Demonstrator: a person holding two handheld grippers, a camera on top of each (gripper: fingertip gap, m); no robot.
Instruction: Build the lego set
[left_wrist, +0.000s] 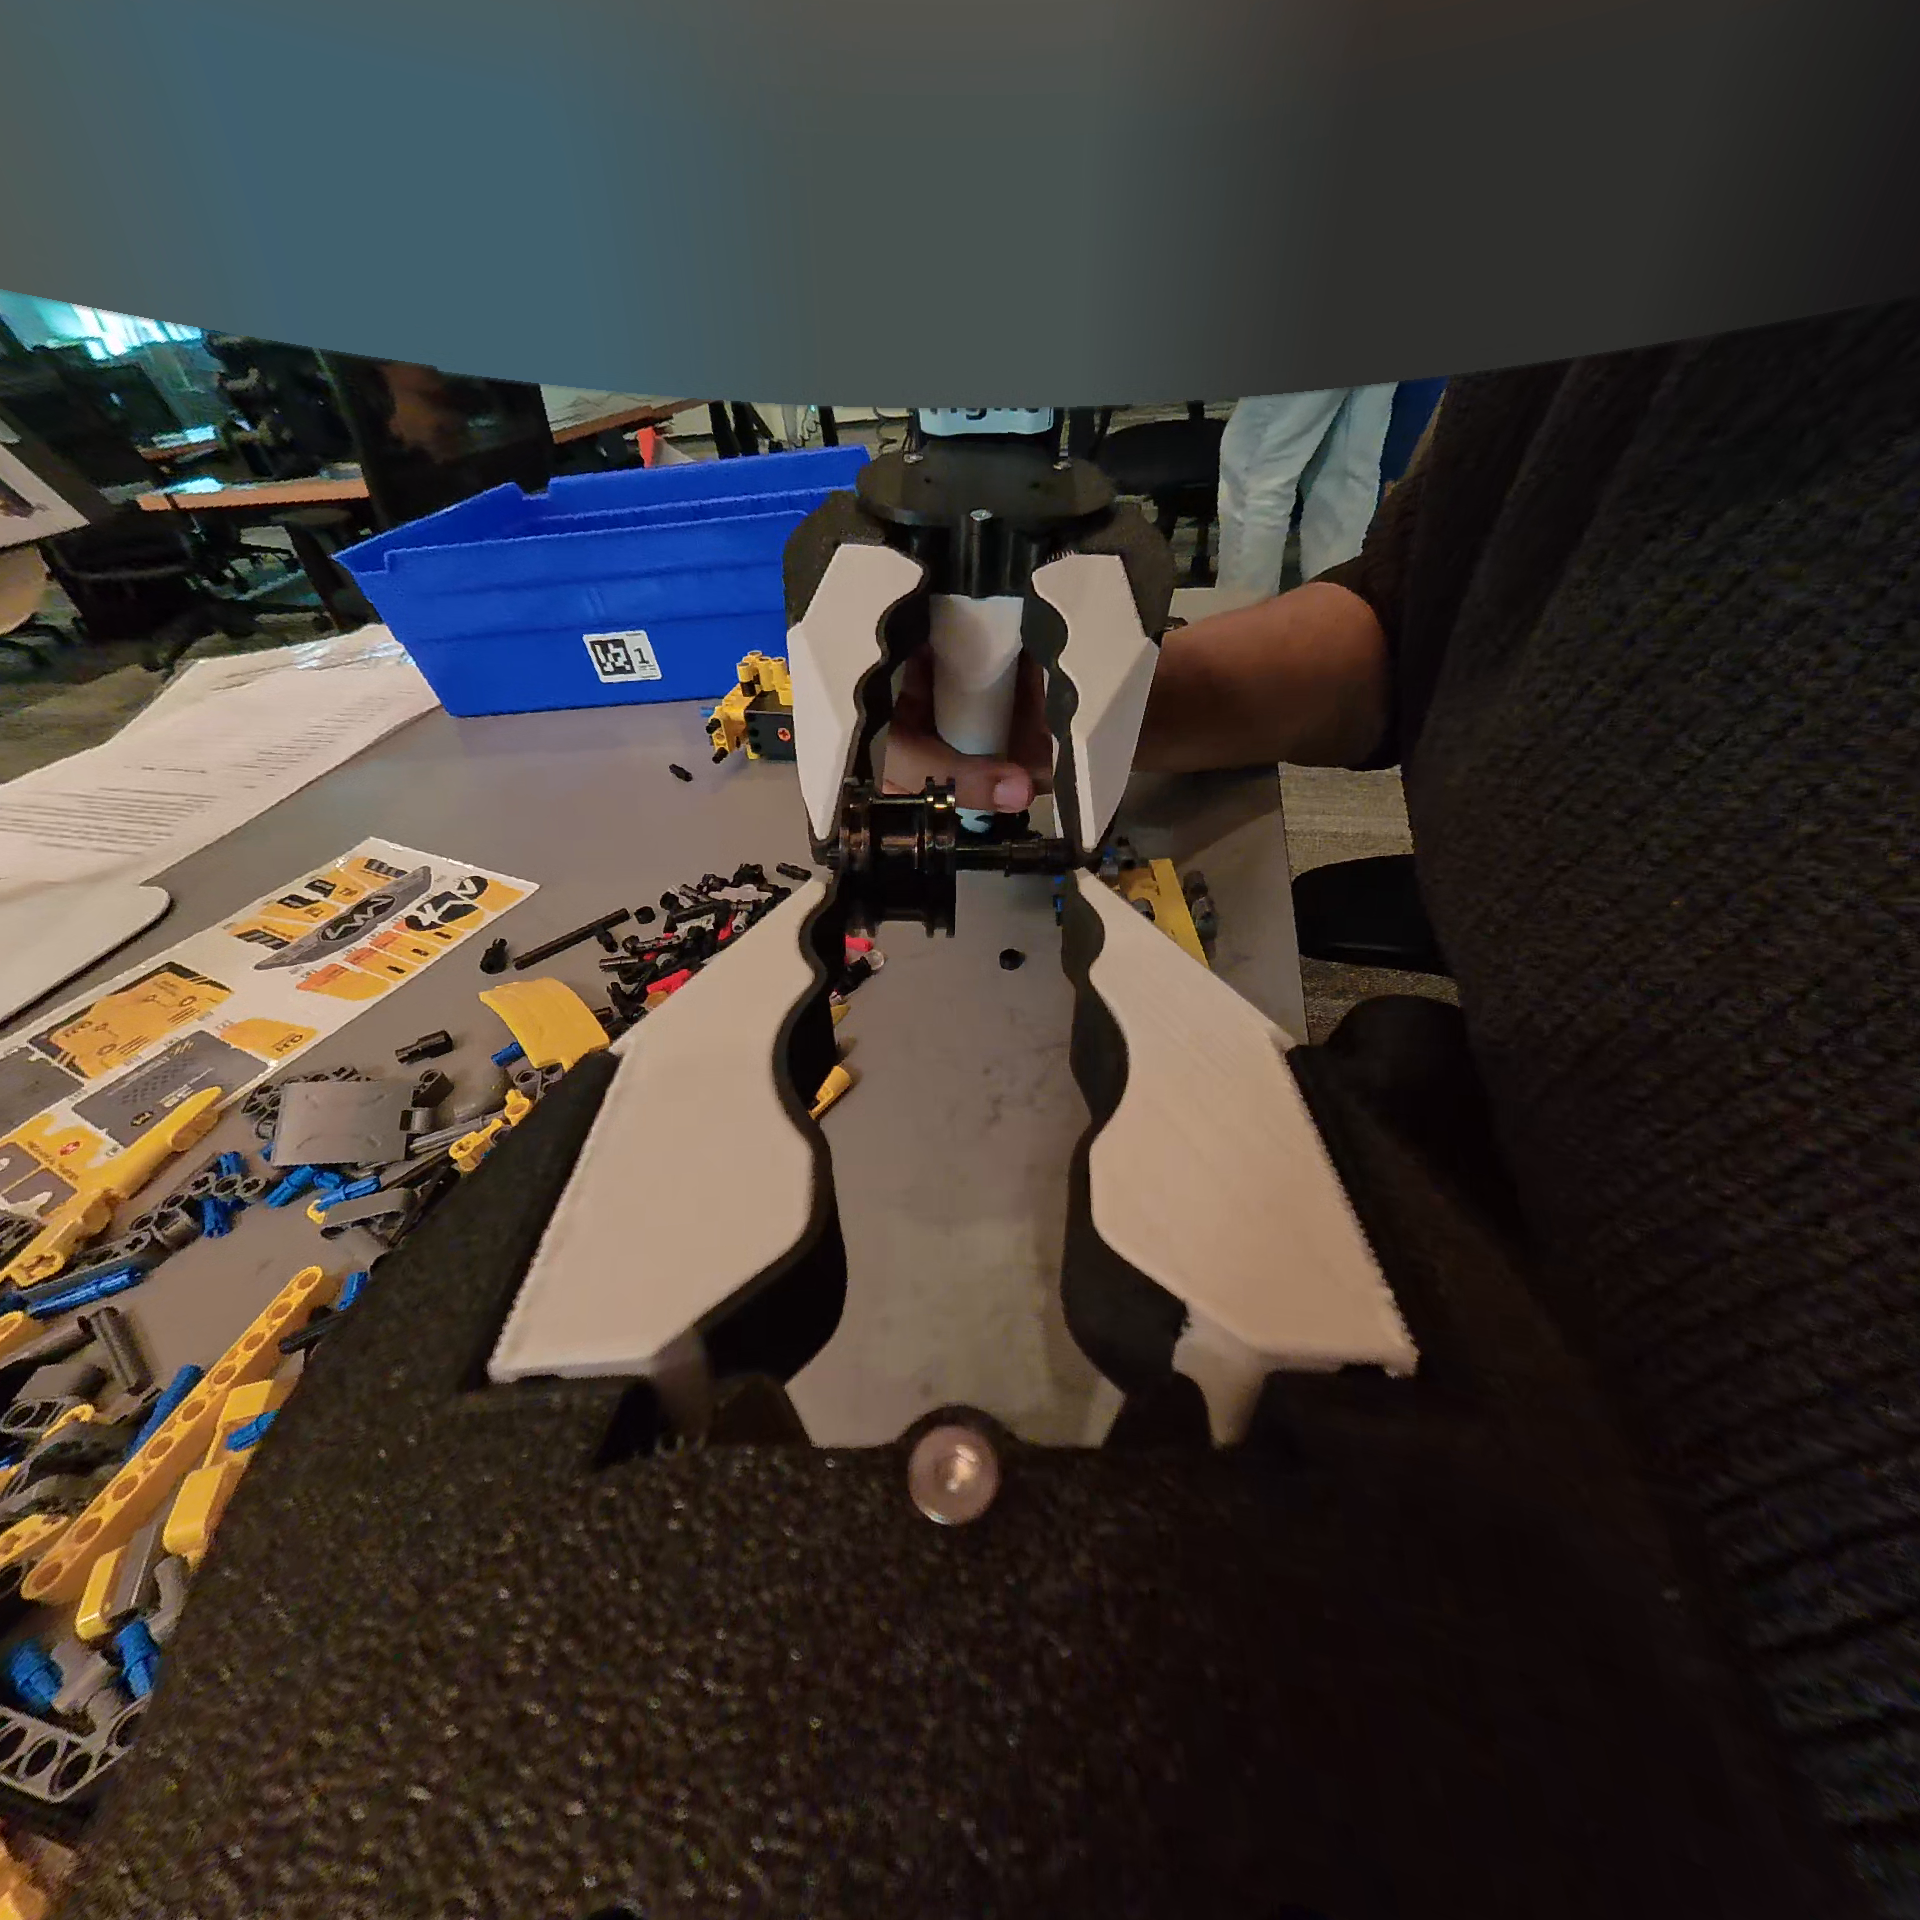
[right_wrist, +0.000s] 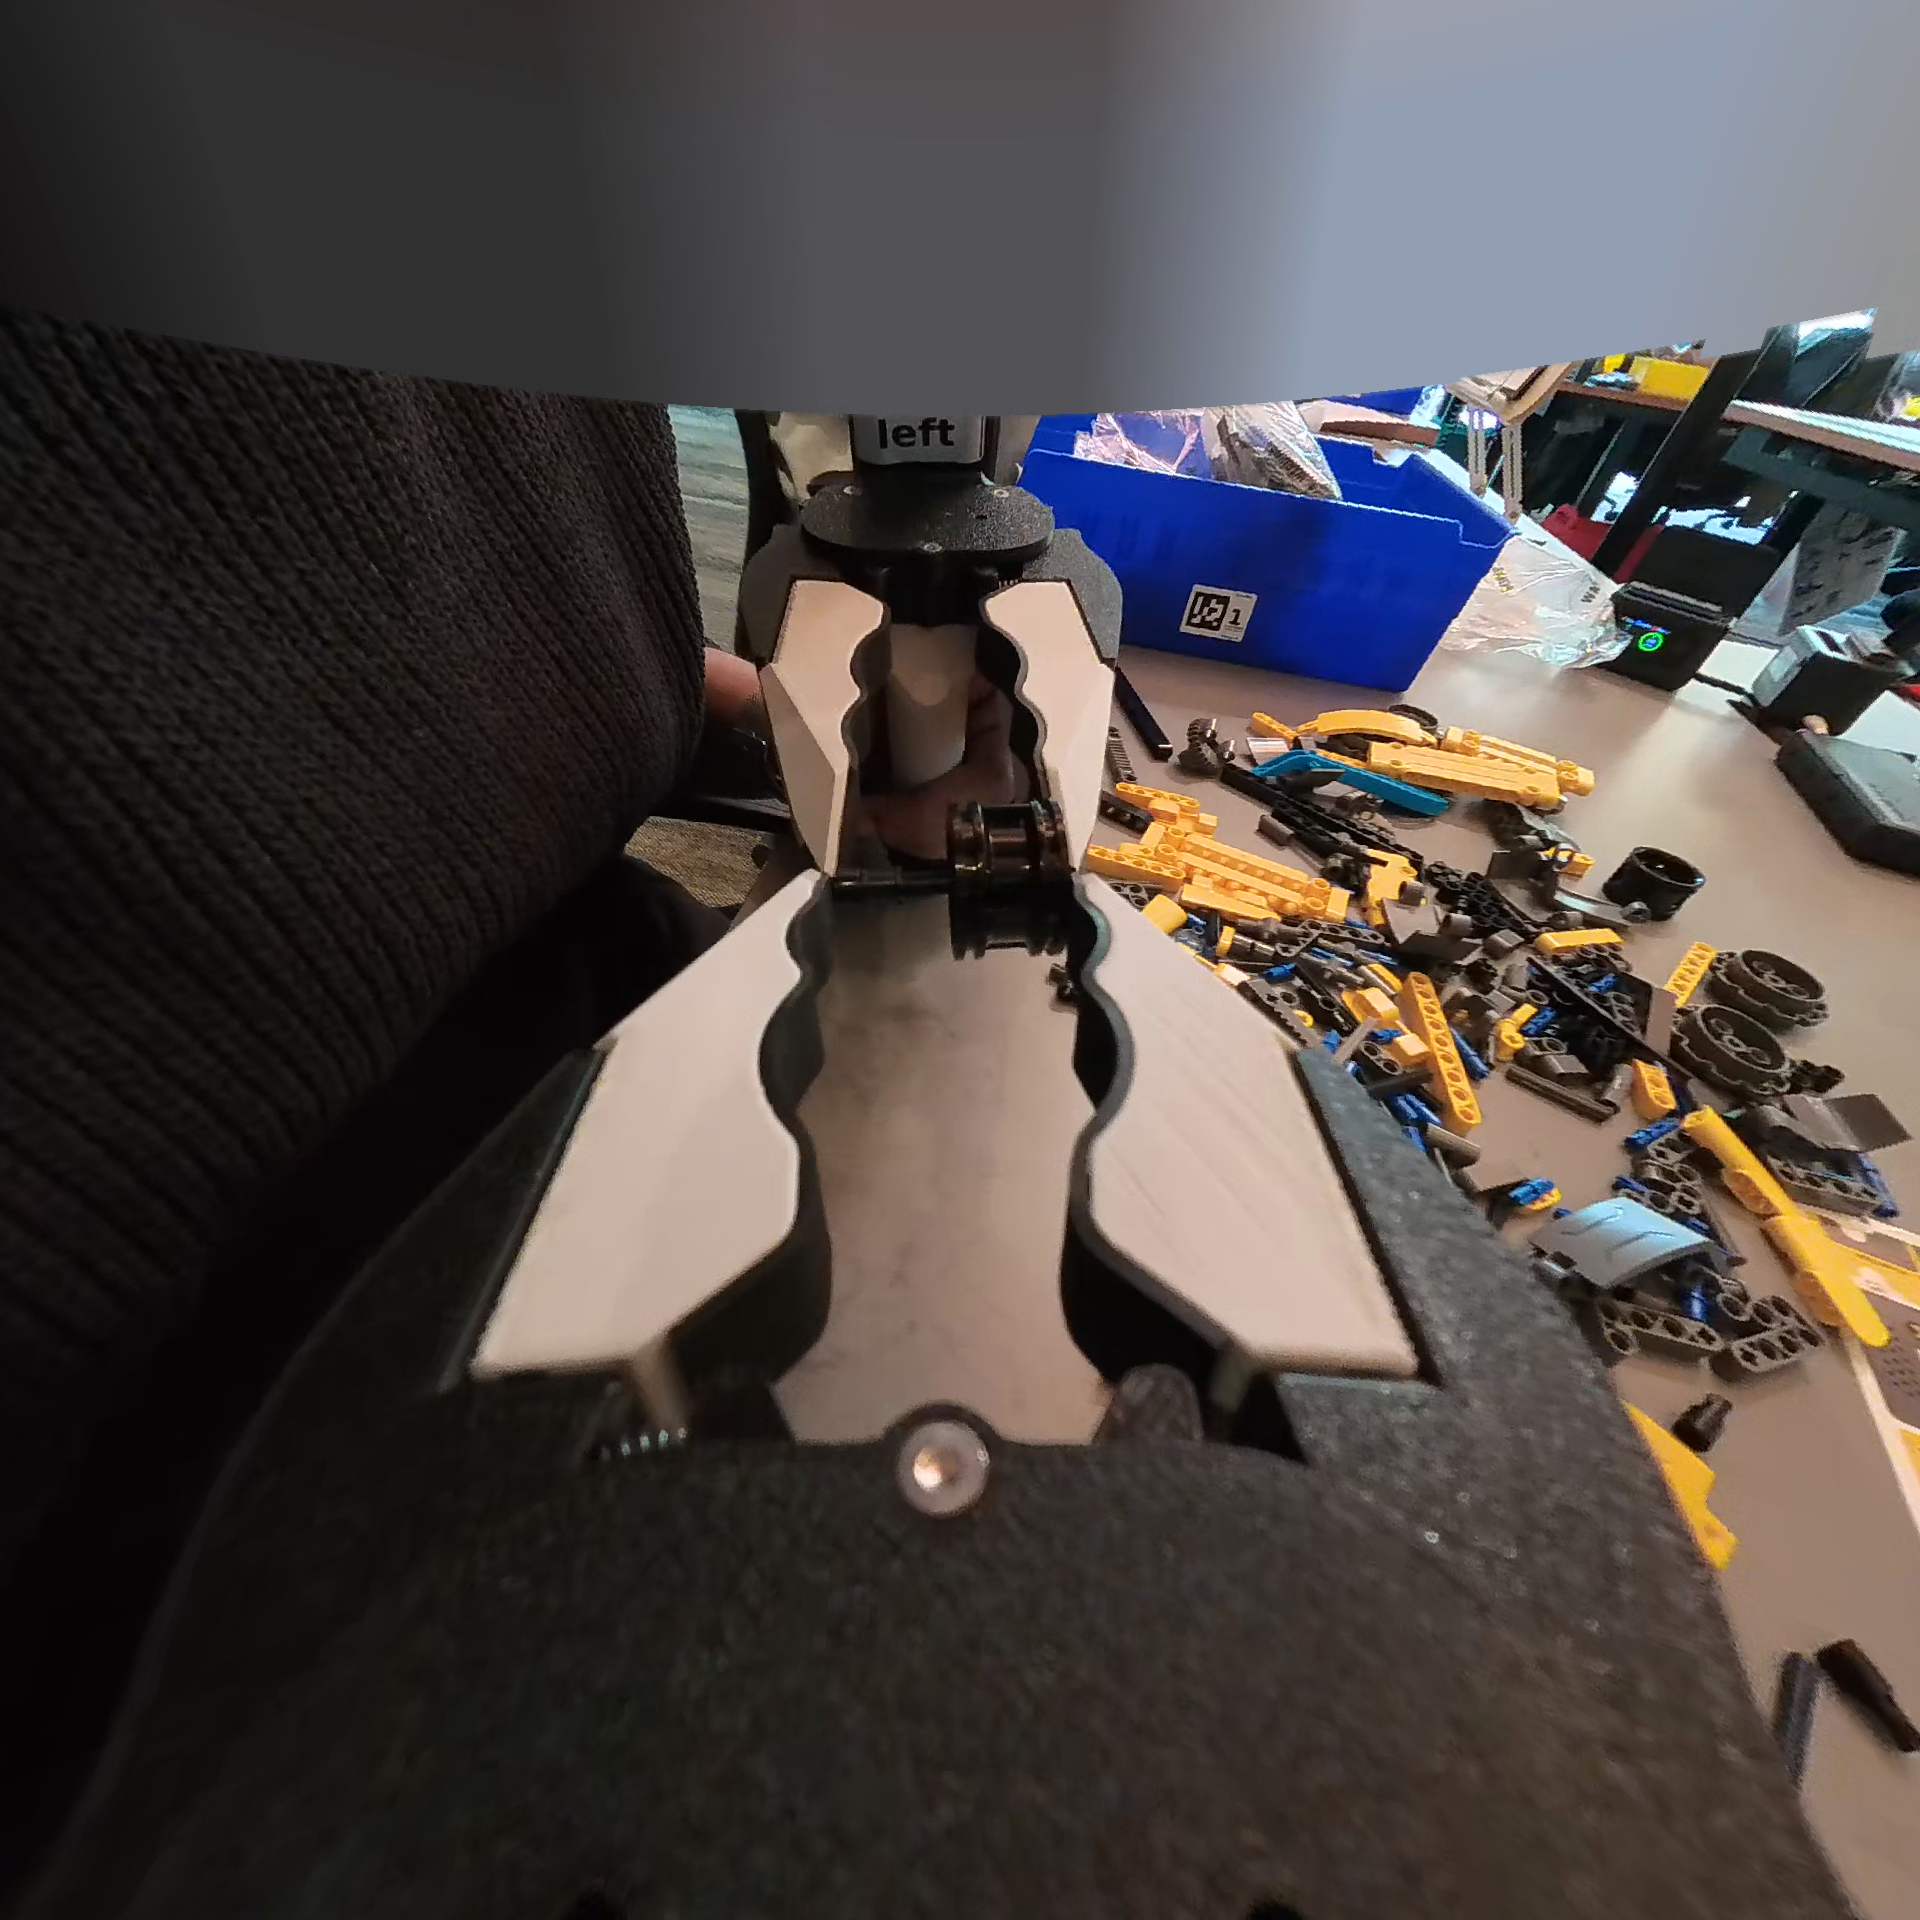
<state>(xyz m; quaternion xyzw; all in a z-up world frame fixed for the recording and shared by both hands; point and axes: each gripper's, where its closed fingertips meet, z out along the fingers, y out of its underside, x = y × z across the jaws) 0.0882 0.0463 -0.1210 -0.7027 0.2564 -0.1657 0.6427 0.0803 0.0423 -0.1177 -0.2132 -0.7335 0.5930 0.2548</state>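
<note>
My left gripper (left_wrist: 948, 883) and right gripper (left_wrist: 961, 842) meet tip to tip above the grey table (left_wrist: 540, 790). A black wheel hub (left_wrist: 899, 847) with a black axle (left_wrist: 1013, 854) sticking out of one side lies crosswise between both pairs of fingertips. The hub end sits against one finger of each gripper and the axle end against the other. Both grippers are closed on this piece end to end. In the right wrist view the right gripper (right_wrist: 951, 883) faces the left gripper (right_wrist: 945, 857), with the hub (right_wrist: 1003, 847) to the right and the axle (right_wrist: 883, 883) to the left. A hand shows behind each far gripper.
A blue bin (left_wrist: 582, 582) stands at the back of the table. Loose yellow, black and blue building pieces (right_wrist: 1455, 987) and black tyres (right_wrist: 1745, 1018) lie scattered. A sticker sheet (left_wrist: 312, 935) and papers (left_wrist: 208, 727) lie left. A dark knitted sleeve (left_wrist: 1662, 935) is close by. My two grippers' fingertips are within a few centimetres of each other.
</note>
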